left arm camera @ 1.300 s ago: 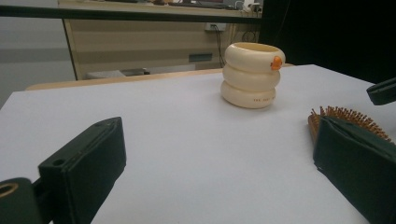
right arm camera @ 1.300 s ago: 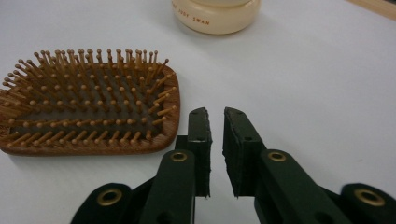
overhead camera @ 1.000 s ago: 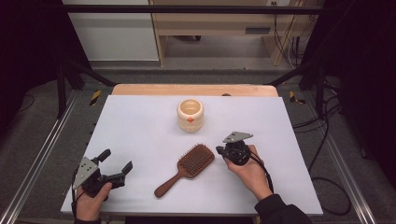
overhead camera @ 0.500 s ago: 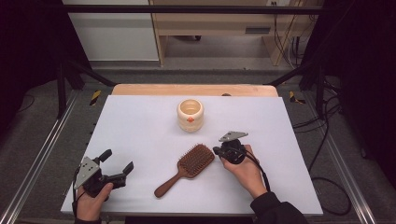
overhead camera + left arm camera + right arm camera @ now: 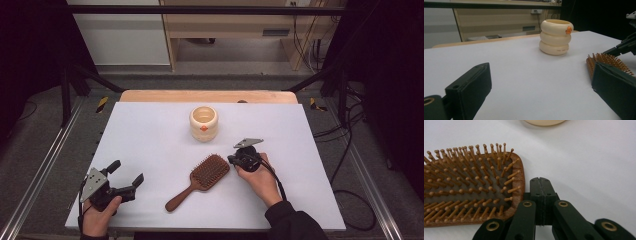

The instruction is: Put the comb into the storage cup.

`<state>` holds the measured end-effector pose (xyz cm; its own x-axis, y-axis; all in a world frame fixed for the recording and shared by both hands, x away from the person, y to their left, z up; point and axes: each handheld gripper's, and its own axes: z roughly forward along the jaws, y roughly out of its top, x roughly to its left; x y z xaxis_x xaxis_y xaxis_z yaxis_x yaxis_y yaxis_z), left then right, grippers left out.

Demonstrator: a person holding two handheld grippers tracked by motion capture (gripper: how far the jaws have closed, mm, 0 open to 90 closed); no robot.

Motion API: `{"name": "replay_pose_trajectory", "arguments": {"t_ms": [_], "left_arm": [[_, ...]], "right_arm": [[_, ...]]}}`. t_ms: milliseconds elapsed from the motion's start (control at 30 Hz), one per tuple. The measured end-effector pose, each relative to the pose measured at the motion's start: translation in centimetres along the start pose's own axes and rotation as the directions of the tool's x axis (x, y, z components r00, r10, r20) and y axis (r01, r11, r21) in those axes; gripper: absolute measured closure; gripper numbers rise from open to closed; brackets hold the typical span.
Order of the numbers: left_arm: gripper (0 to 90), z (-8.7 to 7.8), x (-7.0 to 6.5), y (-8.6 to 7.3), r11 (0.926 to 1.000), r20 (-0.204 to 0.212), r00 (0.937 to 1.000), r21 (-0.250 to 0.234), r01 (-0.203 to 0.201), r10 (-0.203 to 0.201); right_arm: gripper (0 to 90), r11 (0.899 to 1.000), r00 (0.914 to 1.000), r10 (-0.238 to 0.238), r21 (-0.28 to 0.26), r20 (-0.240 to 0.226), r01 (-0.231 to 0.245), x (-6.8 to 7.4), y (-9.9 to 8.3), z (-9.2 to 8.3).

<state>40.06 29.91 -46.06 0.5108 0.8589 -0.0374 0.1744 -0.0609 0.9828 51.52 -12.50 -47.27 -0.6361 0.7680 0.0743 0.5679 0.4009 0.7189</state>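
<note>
High view: brush (image 5: 200, 178) lying bristles up near counter (image 5: 150, 135) centre, handle toward the near edge; right gripper (image 5: 233, 160) low beside the brush head, left gripper (image 5: 126, 176) at the near left corner, cup (image 5: 203, 123) farther back. Left gripper view: jaws wide apart, nothing between; brush (image 5: 607, 62) and cup (image 5: 555, 37) ahead. Right gripper view: right gripper (image 5: 540, 184) pressed together, holding nothing, tip just beside the brush (image 5: 471, 190) rim.
</note>
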Motion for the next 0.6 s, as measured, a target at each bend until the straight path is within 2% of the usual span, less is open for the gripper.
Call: {"name": "replay_pose_trajectory", "arguments": {"t_ms": [133,233,400,600], "left_arm": [[2.9,0.0,0.0,0.0,1.0,0.001,1.0,0.001,-0.001,0.001],[3.0,0.0,0.0,0.0,1.0,0.002,1.0,0.001,-0.003,0.003],[3.0,0.1,-0.1,0.0,1.0,0.004,1.0,0.003,-0.003,0.003],[3.0,0.1,-0.2,0.0,0.9999,0.007,0.9999,0.007,-0.01,0.01]], "right_arm": [[90.0,1.0,0.9999,-0.009,0.011,-0.014,0.01,0.3,-0.1,0.2],[90.0,1.0,0.9997,-0.024,0.016,0.0,0.024,0.5,-0.1,0.2],[90.0,0.999,0.9994,-0.032,0.022,-0.009,0.032,1.0,-0.3,0.1],[90.0,0.998,0.9975,-0.062,0.027,-0.034,0.063,3.3,-0.1,0.1]]}}
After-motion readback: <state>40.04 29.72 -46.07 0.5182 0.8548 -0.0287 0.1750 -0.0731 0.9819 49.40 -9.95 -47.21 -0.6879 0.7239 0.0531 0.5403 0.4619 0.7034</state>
